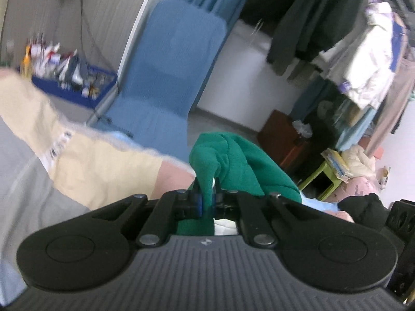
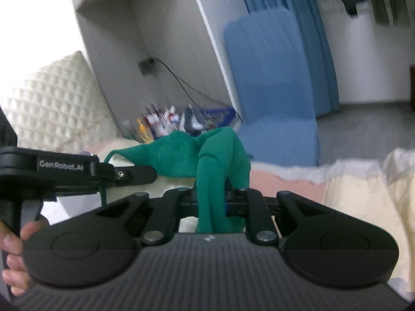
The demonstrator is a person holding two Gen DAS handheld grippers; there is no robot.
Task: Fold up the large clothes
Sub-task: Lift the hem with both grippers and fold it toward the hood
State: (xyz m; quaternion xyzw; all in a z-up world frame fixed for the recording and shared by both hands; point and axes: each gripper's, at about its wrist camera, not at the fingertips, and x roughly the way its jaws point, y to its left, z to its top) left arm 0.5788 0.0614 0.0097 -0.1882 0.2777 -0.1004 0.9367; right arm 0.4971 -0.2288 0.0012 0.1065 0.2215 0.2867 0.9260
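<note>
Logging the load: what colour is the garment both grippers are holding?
Solid green, no pattern: the garment shows best in the right wrist view.

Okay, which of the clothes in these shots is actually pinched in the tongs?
The green garment. Both the left tongs and right tongs are shut on it; the dark jacket and pale clothes hang untouched behind.

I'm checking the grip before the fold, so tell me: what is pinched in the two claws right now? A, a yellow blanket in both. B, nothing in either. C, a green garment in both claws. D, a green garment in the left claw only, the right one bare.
C: the left claw is closed on a bunched fold of the green garment, and the right claw is closed on another fold of it.
</note>
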